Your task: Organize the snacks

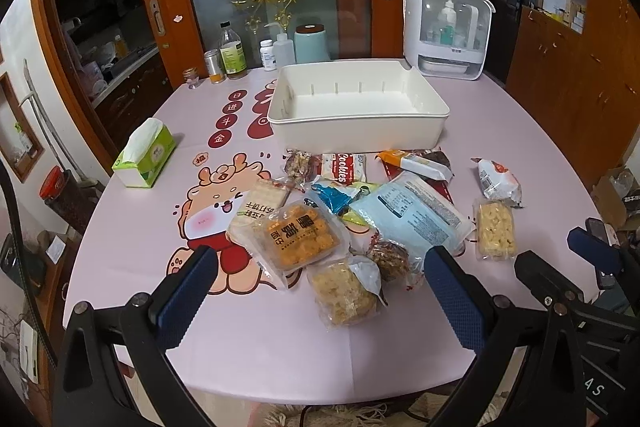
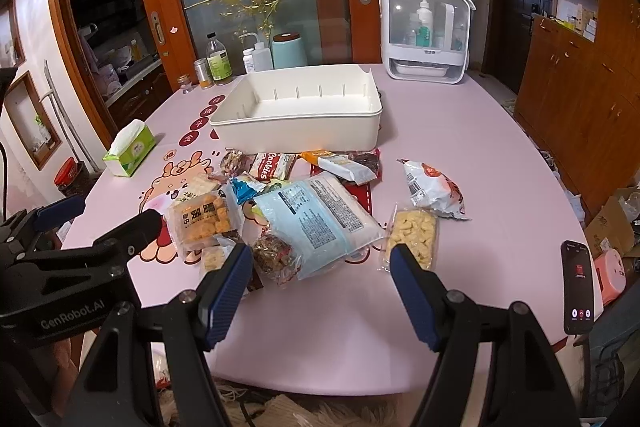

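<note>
Pink tabletop (image 2: 460, 167) has bare room along its near edge and right side; white bin (image 1: 356, 131) sits mid-tabletop, long axis left-right; snack packets (image 1: 360, 215) scattered just before it; left tool (image 1: 320, 279) and right tool (image 2: 320, 267) both hover open, holding nothing.

"Cookies" on a snack packet (image 1: 343, 167), "GenRobot.AI" on the left hand-held gripper (image 2: 100, 227)

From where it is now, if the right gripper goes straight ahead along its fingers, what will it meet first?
Most likely the large light-blue packet, which lies just beyond the open right gripper. The dark nut bar beside it is also close, so depth leaves some doubt. The white bin is further back.
</note>
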